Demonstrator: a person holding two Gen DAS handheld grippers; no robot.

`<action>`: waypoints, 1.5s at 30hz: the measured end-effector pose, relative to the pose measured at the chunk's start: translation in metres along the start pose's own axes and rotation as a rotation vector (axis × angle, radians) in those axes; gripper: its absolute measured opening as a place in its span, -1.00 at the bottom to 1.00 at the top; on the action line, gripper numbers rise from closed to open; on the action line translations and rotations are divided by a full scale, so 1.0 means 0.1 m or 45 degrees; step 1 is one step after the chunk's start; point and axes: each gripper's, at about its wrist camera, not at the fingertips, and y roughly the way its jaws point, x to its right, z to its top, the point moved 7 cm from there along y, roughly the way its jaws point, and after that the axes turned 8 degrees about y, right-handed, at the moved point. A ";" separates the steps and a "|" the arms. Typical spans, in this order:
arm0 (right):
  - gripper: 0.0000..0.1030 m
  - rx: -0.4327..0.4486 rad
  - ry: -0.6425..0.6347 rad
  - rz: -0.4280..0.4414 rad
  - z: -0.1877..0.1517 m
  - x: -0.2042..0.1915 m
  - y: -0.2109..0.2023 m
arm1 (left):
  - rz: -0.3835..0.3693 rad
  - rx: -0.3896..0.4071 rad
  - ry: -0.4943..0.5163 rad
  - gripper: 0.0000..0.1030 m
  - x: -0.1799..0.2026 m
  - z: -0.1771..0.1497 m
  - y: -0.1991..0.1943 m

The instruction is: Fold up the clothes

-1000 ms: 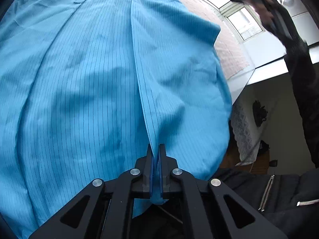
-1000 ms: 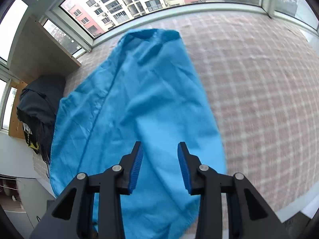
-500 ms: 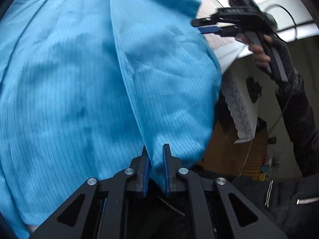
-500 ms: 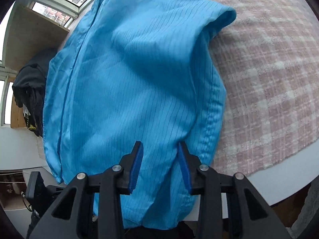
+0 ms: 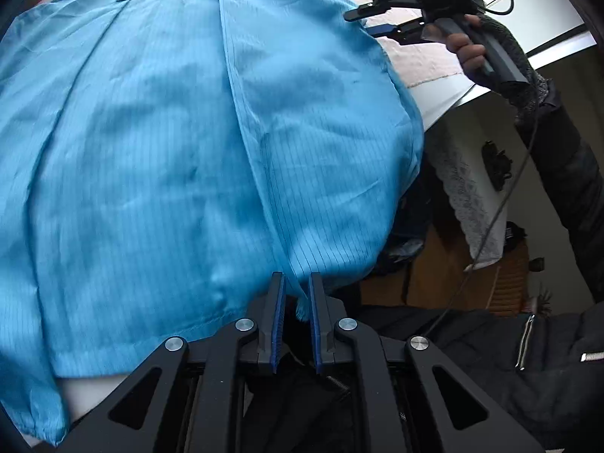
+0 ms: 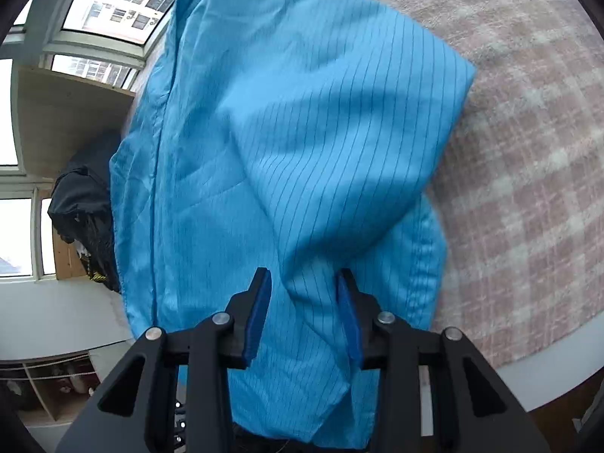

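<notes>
A blue striped garment [image 6: 302,143] lies spread over a pink checked blanket [image 6: 528,151], its near hem hanging off the blanket's front edge. One side panel is doubled over the middle, so a fold looks partly made; the rest lies loose and rumpled. The left gripper [image 5: 295,302], fingers slightly apart, has the hem edge between them, unclamped. The right gripper [image 6: 304,309] hovers wide open above the cloth. The garment's far end is cut off.

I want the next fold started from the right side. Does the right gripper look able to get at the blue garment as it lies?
Probably yes. The right gripper is open just over the blue garment, with a raised fold between its fingers and nothing in the way.
</notes>
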 end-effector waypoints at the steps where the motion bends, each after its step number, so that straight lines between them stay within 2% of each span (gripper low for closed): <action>1: -0.31 -0.012 -0.013 0.012 -0.06 0.00 0.00 | 0.007 0.006 -0.004 -0.80 0.01 -0.01 -0.02; 3: -0.31 -0.027 -0.024 -0.028 -0.13 0.04 0.03 | 0.013 0.030 0.029 -0.80 0.09 0.11 -0.03; 5: -0.31 0.033 0.001 -0.121 -0.06 0.20 -0.02 | 0.019 0.055 0.066 -0.80 0.17 0.25 -0.04; 9: -0.34 0.153 0.114 -0.169 0.14 0.53 -0.27 | 0.055 0.069 0.123 -0.80 0.24 0.55 0.04; 11: -0.33 0.211 0.065 -0.198 0.19 0.48 -0.42 | 0.044 0.080 0.137 -0.80 0.28 0.63 0.07; 13: -0.33 0.230 0.001 -0.161 0.20 0.31 -0.48 | 0.028 0.087 0.138 -0.80 0.29 0.68 0.11; 20: -0.32 0.170 -0.106 -0.292 0.09 0.25 -0.35 | 0.111 0.044 0.049 -0.80 -0.03 0.55 0.23; 23: -0.33 0.141 -0.149 -0.357 0.05 0.24 -0.29 | 0.105 0.008 -0.004 -0.81 -0.13 0.41 0.32; 24: -0.33 0.132 -0.163 -0.378 0.03 0.24 -0.27 | 0.094 0.032 -0.008 -0.80 -0.11 0.38 0.32; 26: -0.33 0.113 -0.192 -0.421 0.00 0.23 -0.23 | 0.032 0.022 -0.008 -0.80 0.01 0.34 0.37; 28: -0.33 0.093 -0.220 -0.463 -0.03 0.23 -0.19 | 0.009 0.007 0.033 -0.80 0.16 0.31 0.44; 32: -0.33 0.117 -0.386 -0.374 -0.22 -0.26 -0.03 | 0.021 0.045 0.061 -0.80 0.26 0.36 0.37; 35: -0.33 0.060 -0.492 -0.403 -0.39 -0.45 0.28 | 0.101 0.098 0.065 -0.80 0.16 0.51 0.26; 37: -0.32 0.025 -0.541 -0.476 -0.49 -0.39 0.41 | 0.147 0.106 0.071 -0.80 0.09 0.58 0.26; 40: -0.32 0.026 -0.548 -0.523 -0.54 -0.22 0.36 | 0.193 0.081 0.100 -0.80 0.06 0.56 0.34; 45: -0.32 -0.005 -0.493 -0.572 -0.57 0.12 0.23 | 0.151 0.081 0.162 -0.79 0.27 0.47 0.50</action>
